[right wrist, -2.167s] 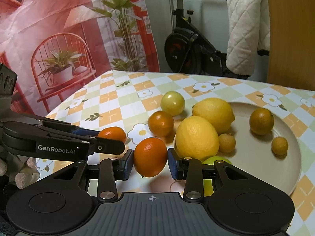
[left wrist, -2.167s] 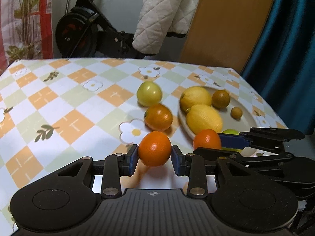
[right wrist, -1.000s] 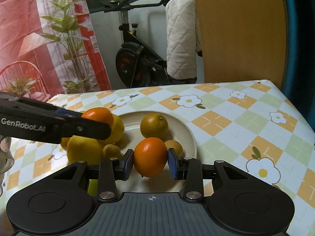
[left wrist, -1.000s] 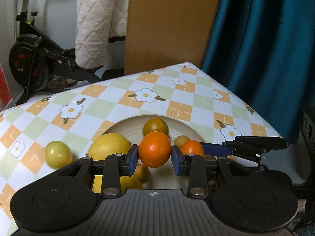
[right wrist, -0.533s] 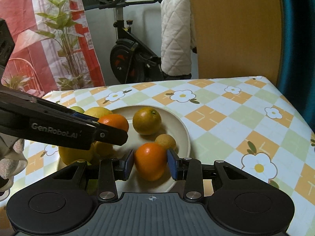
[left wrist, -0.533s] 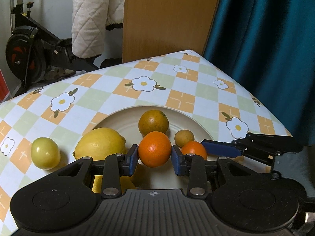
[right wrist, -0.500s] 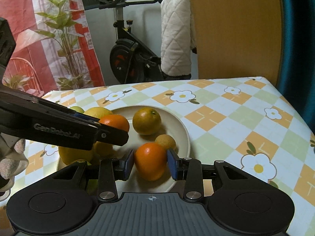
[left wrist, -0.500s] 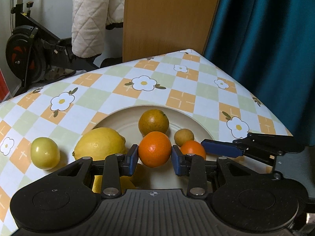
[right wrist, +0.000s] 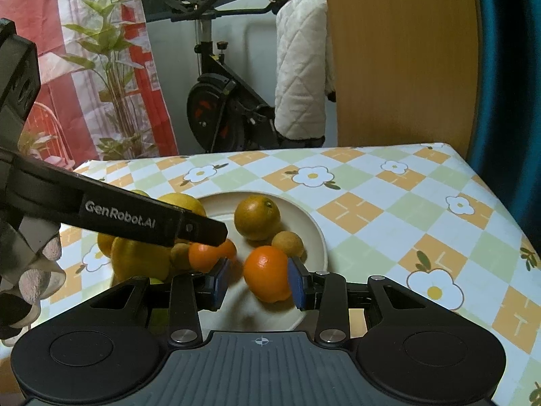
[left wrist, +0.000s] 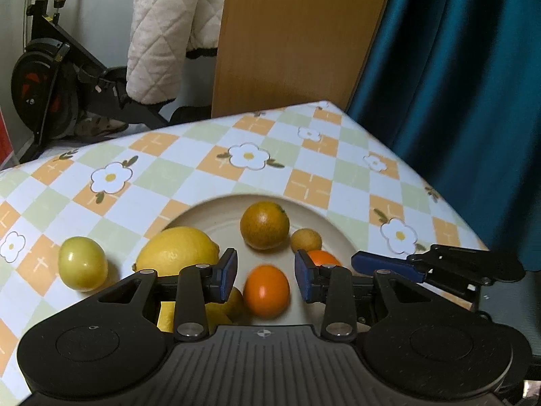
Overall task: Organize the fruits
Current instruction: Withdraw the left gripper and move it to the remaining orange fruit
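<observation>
1. Left gripper [left wrist: 265, 279]: blue-padded jaws spread apart over the round cream ceramic plate [left wrist: 341, 233]. A bright orange mandarin [left wrist: 266, 291] lies on the plate between the pads, with a gap on either side; its outline is blurred.
2. Right gripper [right wrist: 258, 282]: jaws likewise parted. A second orange mandarin [right wrist: 267, 273] sits on the plate; the right pad is at its skin, the left pad stands clear of it.
3. Plate contents: a dull green-orange round citrus [left wrist: 264, 225] at the far side, a small tan round fruit [left wrist: 306, 240] just beside it, and a large yellow lemon [left wrist: 177, 252] at the left edge.
4. A pale green round fruit [left wrist: 82, 263] rests off the plate on the checked floral tablecloth [left wrist: 209, 176].
</observation>
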